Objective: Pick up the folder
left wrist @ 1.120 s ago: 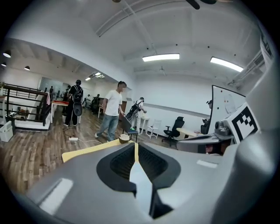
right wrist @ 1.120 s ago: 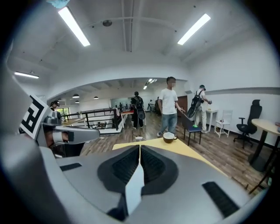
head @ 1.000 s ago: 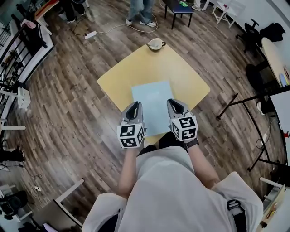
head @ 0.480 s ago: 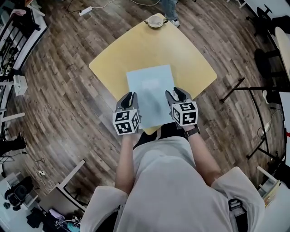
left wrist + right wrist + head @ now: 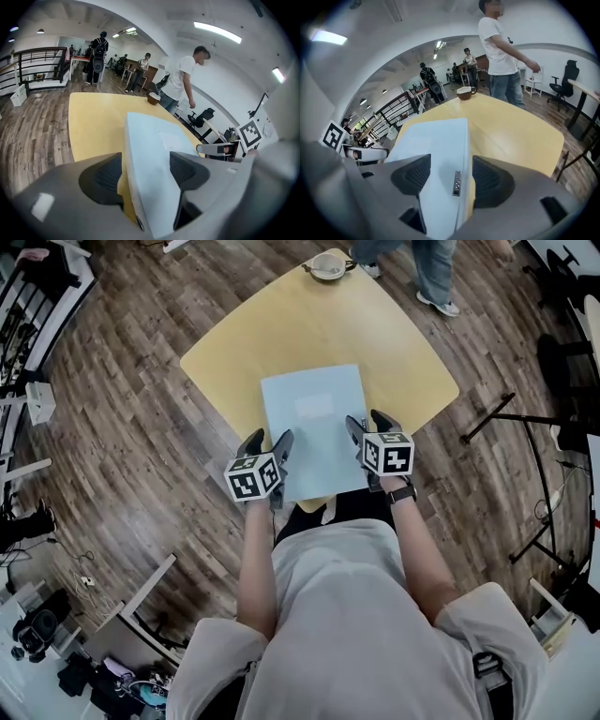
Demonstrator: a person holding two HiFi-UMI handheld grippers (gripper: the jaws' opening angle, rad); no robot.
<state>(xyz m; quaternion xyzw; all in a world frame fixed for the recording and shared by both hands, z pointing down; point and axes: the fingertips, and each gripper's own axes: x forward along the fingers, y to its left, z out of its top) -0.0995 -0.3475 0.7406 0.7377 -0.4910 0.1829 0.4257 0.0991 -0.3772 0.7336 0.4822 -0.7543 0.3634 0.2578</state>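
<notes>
A light blue folder [image 5: 314, 427] lies flat on the yellow table [image 5: 394, 352], its near end at the table's front corner. My left gripper [image 5: 266, 446] straddles the folder's left edge [image 5: 140, 154]; its jaws are opening and the pads [image 5: 101, 177] stand clear of the sheet. My right gripper [image 5: 368, 422] straddles the right edge [image 5: 440, 140], where a small metal clip [image 5: 457, 183] shows. Its jaws are opening too, with the pads [image 5: 490, 180] apart from the folder. Each gripper shows in the other's view: the right gripper [image 5: 220, 149] and the left gripper [image 5: 365, 152].
A bowl [image 5: 328, 265] sits at the table's far corner. A person [image 5: 433, 273] stands just beyond it. Wooden floor surrounds the table; black desk legs [image 5: 511, 418] and chairs stand to the right, railings [image 5: 28, 296] to the left.
Both grippers have come down to the folder's near side edges and their jaws have gone from shut to open. The person behind the table has walked to the right.
</notes>
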